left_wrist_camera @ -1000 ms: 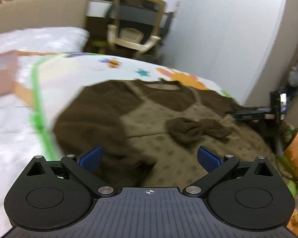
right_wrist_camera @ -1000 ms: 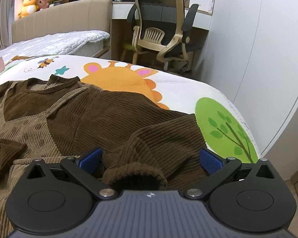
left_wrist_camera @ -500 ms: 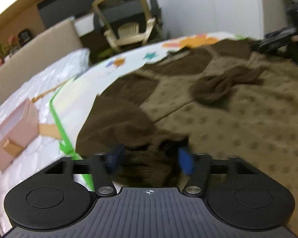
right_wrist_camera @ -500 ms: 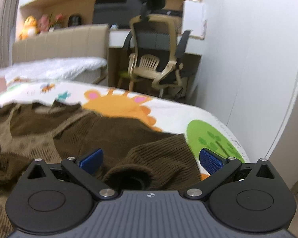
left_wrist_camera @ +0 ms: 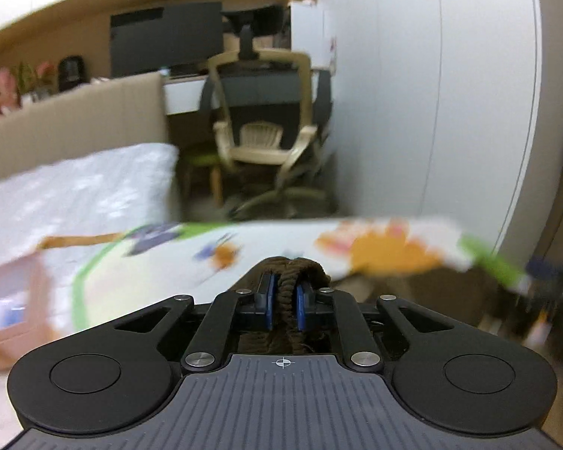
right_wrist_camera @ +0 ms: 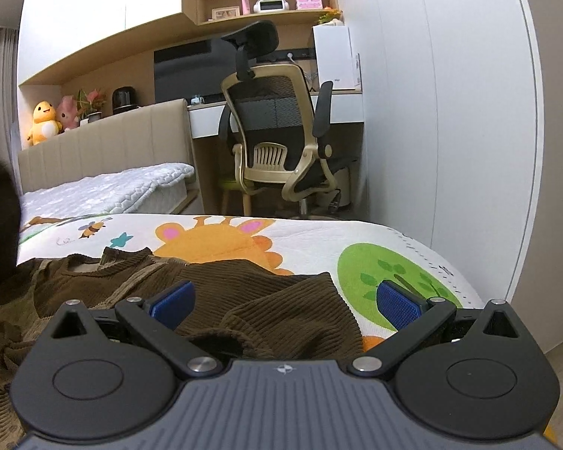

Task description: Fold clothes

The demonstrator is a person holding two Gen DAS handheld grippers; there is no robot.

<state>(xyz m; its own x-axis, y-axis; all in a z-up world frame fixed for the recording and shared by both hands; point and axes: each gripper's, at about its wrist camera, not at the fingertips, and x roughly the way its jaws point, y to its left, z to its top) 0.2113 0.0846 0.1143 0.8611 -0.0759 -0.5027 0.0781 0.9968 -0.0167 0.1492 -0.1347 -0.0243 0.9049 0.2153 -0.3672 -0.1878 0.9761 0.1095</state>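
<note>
A brown ribbed sweater (right_wrist_camera: pixel 214 292) with a tan dotted front lies spread on the cartoon-print bed cover (right_wrist_camera: pixel 319 247). My left gripper (left_wrist_camera: pixel 283 305) is shut on a bunched sleeve cuff (left_wrist_camera: pixel 292 273) of that sweater, lifted above the bed; brown cloth fills the gap between the blue pads. My right gripper (right_wrist_camera: pixel 285 300) stands open low over the sweater's other sleeve, whose cuff (right_wrist_camera: pixel 225 341) lies between its fingers, untouched. A dark blurred shape at the left edge of the right wrist view hides part of the bed.
A beige office chair (right_wrist_camera: pixel 281 142) and desk stand beyond the bed's far edge. White wardrobe doors (right_wrist_camera: pixel 450 112) run along the right. A pink box (left_wrist_camera: pixel 11 300) sits on the bed at left. A quilted white mattress (right_wrist_camera: pixel 105 191) and padded headboard lie behind.
My left gripper closed on the sleeve cuff and rose, tilting up so the room fills its view. My right gripper stayed open and tilted up a little over the other sleeve.
</note>
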